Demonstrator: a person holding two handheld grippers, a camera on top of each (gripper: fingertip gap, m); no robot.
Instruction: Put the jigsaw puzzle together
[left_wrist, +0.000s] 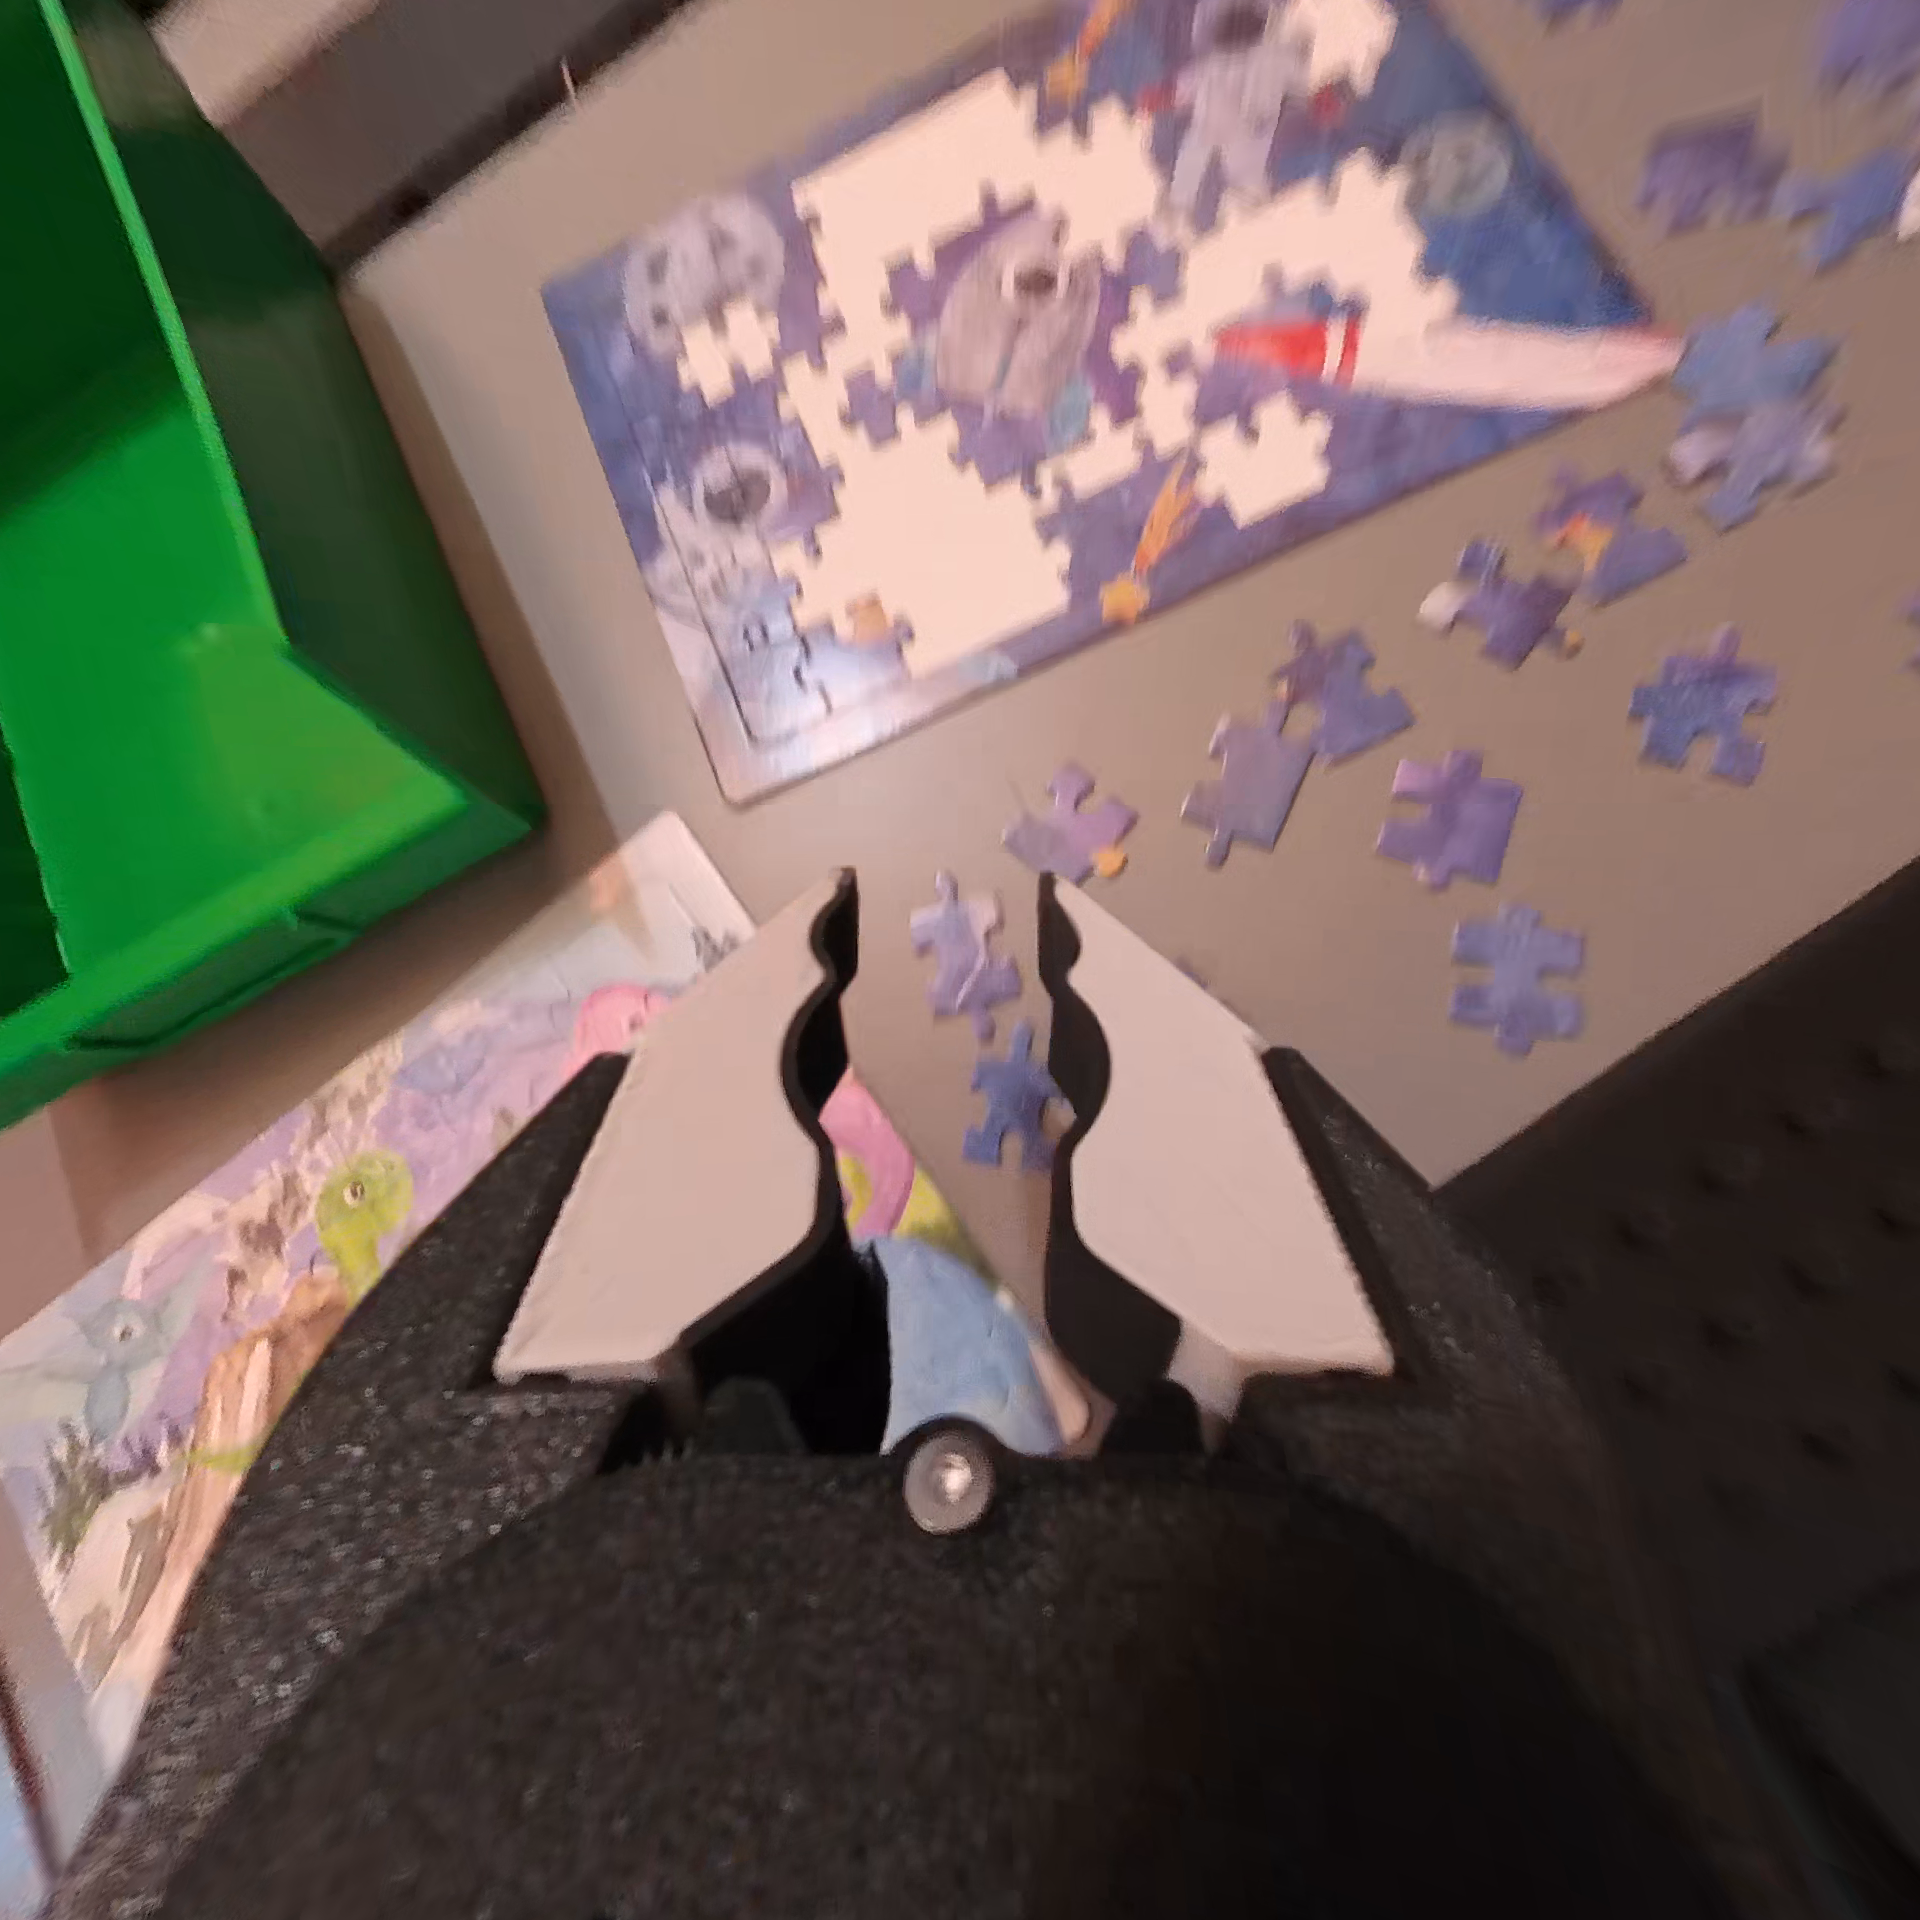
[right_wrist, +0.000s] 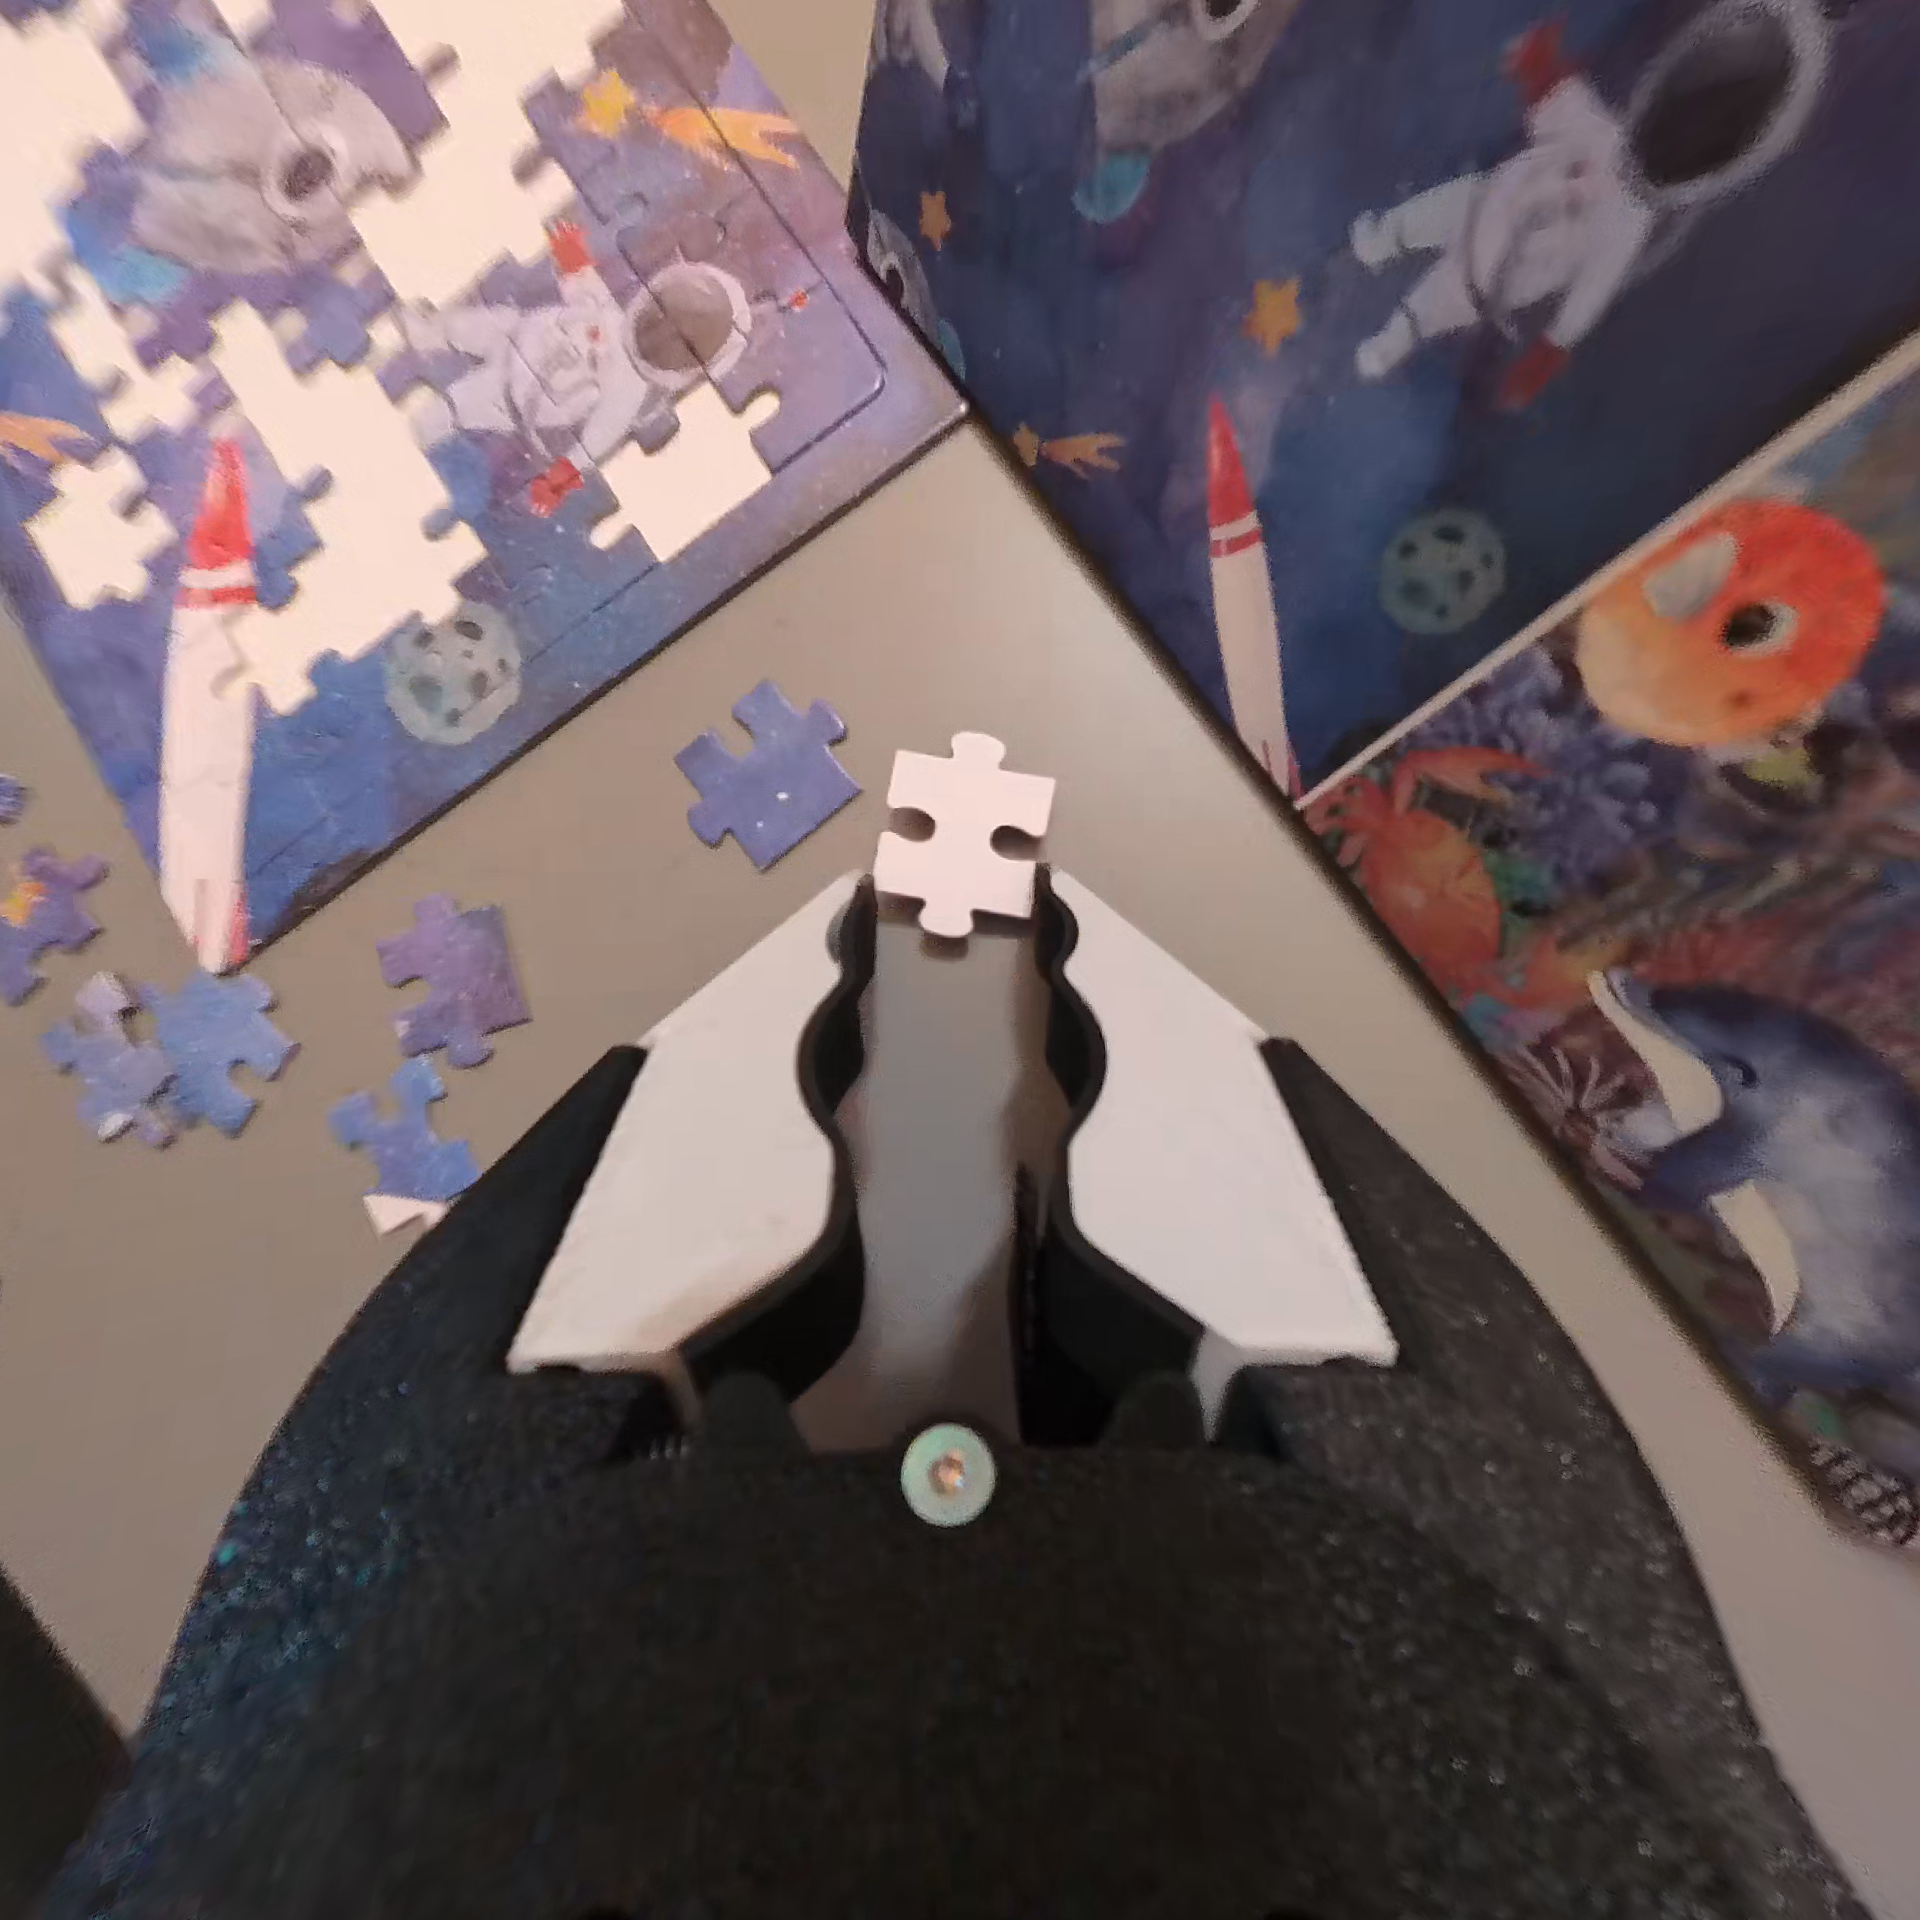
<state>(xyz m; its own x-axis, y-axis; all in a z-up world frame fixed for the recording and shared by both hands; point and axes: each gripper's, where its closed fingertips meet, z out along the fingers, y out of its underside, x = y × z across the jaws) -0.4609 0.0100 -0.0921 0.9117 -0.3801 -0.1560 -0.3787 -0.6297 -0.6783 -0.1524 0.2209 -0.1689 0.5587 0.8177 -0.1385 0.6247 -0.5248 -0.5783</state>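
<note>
A space-themed jigsaw board (left_wrist: 1507, 208) lies on the tan table, partly filled, with large white gaps; it also shows in the right wrist view (right_wrist: 343, 447). Several loose blue pieces (left_wrist: 1449, 821) lie scattered in front of and to the right of it. My left gripper (left_wrist: 945, 883) is open and empty, hovering above a small blue piece (left_wrist: 961, 961). My right gripper (right_wrist: 956, 883) is shut on a puzzle piece (right_wrist: 966, 821) with its white back facing up, held above the table to the right of the board. A loose blue piece (right_wrist: 769, 774) lies just to the left of it.
A green bin (left_wrist: 208, 623) stands at the left. A pastel dinosaur puzzle (left_wrist: 260, 1299) lies under my left gripper. A space-picture box (right_wrist: 1455, 312) and a sea-animal picture (right_wrist: 1714, 935) stand to the right. A black perforated surface (left_wrist: 1714, 1299) borders the table.
</note>
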